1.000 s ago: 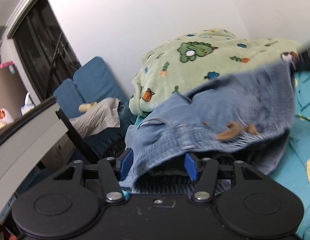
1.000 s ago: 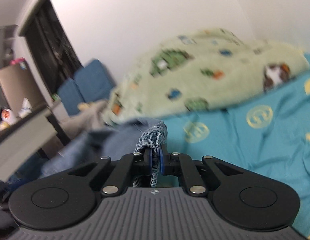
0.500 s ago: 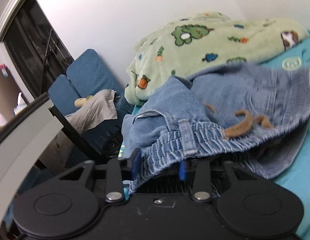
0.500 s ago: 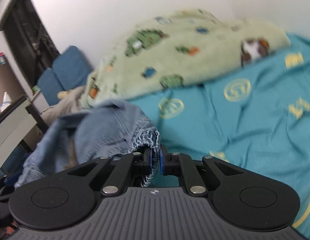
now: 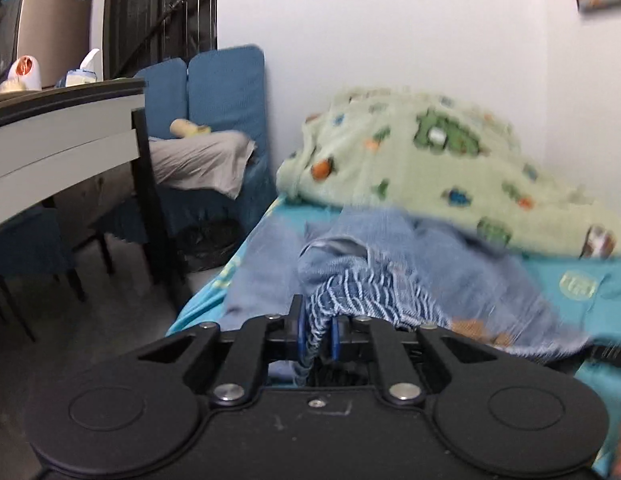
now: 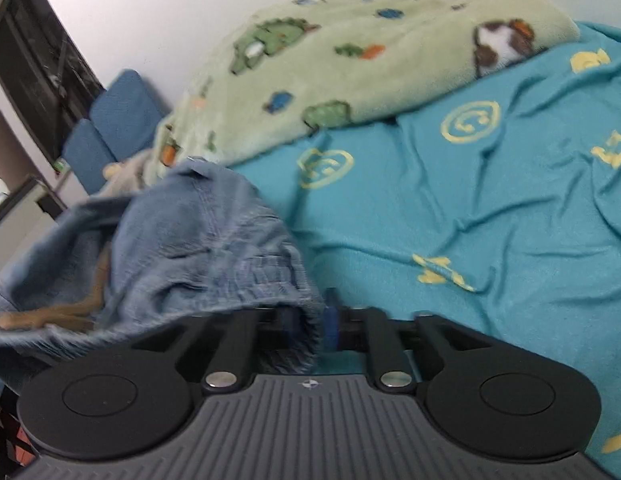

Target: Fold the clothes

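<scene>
Both claws pinch the elastic waistband of the denim shorts [image 6: 198, 240]: the left gripper [image 5: 316, 334] and right gripper [image 6: 310, 320] each have their fingers pressed onto it, holding the garment bunched above the teal bedsheet [image 6: 490, 200]. Judging by this, the spreading step is in hand, and next the waistband needs pulling taut and laying flat; the green fleece blanket [image 6: 330, 60] lies near, crowding the far side

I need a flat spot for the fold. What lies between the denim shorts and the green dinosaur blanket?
In the right wrist view, only wrinkled teal bedsheet separates the denim shorts from the green blanket.
</scene>
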The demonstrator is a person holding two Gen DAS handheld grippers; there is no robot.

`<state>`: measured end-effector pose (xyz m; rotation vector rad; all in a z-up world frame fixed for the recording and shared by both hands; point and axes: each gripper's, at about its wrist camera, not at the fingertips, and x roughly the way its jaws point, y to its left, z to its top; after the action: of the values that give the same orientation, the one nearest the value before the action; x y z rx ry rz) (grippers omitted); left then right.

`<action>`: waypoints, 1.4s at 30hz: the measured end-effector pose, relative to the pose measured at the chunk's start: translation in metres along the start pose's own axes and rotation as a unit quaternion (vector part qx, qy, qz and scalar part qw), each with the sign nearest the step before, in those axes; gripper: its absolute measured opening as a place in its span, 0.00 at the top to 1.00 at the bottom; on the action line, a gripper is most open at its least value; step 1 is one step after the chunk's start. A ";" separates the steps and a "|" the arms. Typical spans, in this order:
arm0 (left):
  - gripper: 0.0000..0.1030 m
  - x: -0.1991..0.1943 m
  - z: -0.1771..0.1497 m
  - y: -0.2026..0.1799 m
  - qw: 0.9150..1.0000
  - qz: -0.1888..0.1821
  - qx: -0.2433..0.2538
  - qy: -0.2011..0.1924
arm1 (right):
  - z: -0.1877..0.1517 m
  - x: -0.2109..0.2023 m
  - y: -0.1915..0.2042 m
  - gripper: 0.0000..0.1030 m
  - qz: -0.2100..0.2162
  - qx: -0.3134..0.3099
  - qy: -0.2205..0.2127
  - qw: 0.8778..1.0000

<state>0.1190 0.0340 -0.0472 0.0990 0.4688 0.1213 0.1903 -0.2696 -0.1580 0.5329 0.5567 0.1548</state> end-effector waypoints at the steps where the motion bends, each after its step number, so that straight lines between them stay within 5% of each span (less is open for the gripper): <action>1: 0.86 0.002 -0.002 -0.004 1.000 0.007 0.014 0.005 | 0.003 -0.005 0.004 0.92 0.000 -0.001 -0.014 1.000; 11: 0.76 0.032 -0.028 -0.023 0.992 0.034 0.114 0.048 | 0.039 -0.047 0.026 0.94 0.031 0.030 -0.097 0.994; 14: 0.94 0.029 -0.032 -0.024 0.993 0.029 0.111 0.040 | 0.052 -0.057 0.040 0.94 0.035 0.007 -0.117 0.992; 19: 0.95 -0.010 -0.015 -0.020 0.999 -0.033 0.035 0.007 | 0.092 -0.078 0.057 0.94 0.039 -0.022 -0.151 0.988; 23: 0.95 -0.049 -0.006 -0.048 0.994 -0.105 0.018 -0.035 | 0.143 -0.095 0.045 0.95 0.027 -0.031 -0.181 0.983; 31: 0.93 -0.071 -0.021 -0.199 0.968 -0.239 0.045 -0.064 | 0.217 -0.068 -0.036 0.94 -0.026 -0.047 -0.183 0.982; 35: 0.93 -0.034 -0.043 -0.262 0.960 -0.274 0.054 -0.021 | 0.240 -0.039 -0.081 0.94 -0.061 -0.074 -0.168 0.981; 38: 0.92 -0.003 -0.065 -0.300 0.955 -0.288 0.066 0.014 | 0.234 -0.007 -0.132 0.94 -0.097 -0.080 -0.134 0.983; 42: 0.87 0.010 -0.082 -0.325 0.950 -0.304 0.077 0.004 | 0.209 0.034 -0.189 0.94 -0.132 -0.074 -0.083 0.985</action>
<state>0.1204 -0.2804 -0.1646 0.1033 0.4985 -0.5217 0.3314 -0.5130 -0.1216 0.3199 0.4439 -0.1004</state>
